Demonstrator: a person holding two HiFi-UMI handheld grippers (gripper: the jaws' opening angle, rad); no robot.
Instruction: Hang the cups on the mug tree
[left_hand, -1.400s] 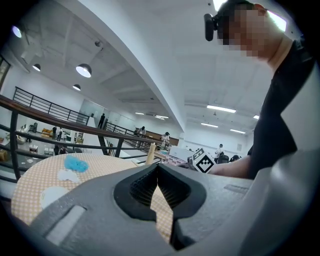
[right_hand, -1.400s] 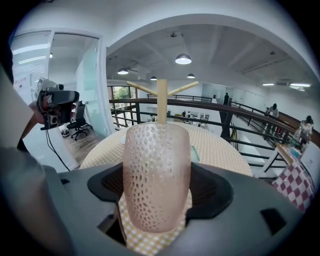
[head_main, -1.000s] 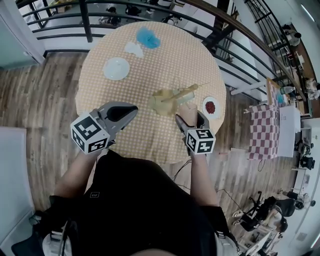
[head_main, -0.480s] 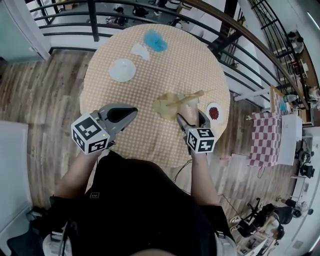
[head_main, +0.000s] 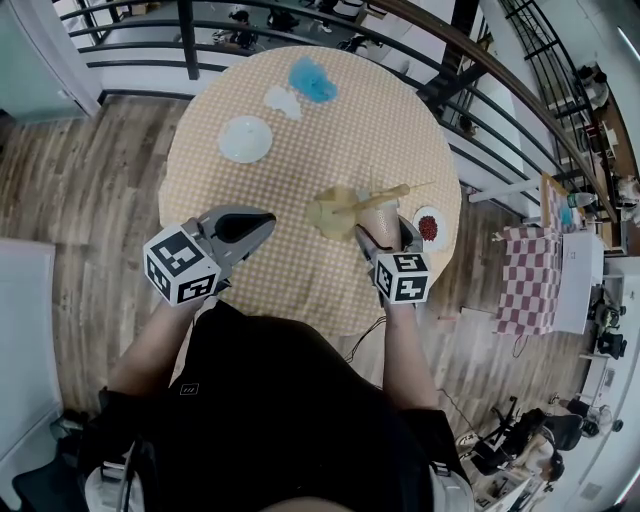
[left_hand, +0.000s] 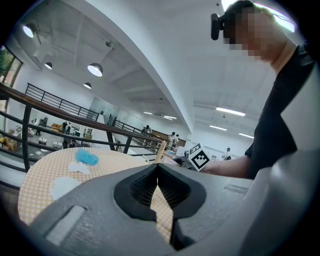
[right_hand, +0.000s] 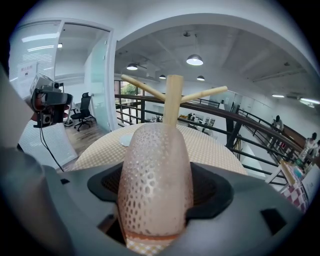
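Observation:
A wooden mug tree (head_main: 352, 200) stands on the round checked table (head_main: 300, 270), right of its middle. My right gripper (head_main: 381, 226) is shut on a pink dotted cup (right_hand: 155, 185) just in front of the tree, whose post (right_hand: 173, 100) and bare pegs rise right behind the cup. In the head view the cup (head_main: 377, 214) almost touches the tree's base. My left gripper (head_main: 250, 226) hovers over the table's near left part, shut with nothing in it. From the left gripper view, my left gripper (left_hand: 158, 183) points across the table toward the tree (left_hand: 160, 151).
A blue cup (head_main: 311, 79), a small white cup (head_main: 283, 101) and a white round cup or dish (head_main: 245, 139) lie at the table's far side. A white dish with a red pattern (head_main: 428, 223) sits right of the tree. A black railing (head_main: 470, 60) runs behind the table.
The right gripper with the pink cup has edged slightly closer to the mug tree. The left gripper has stayed where it was.

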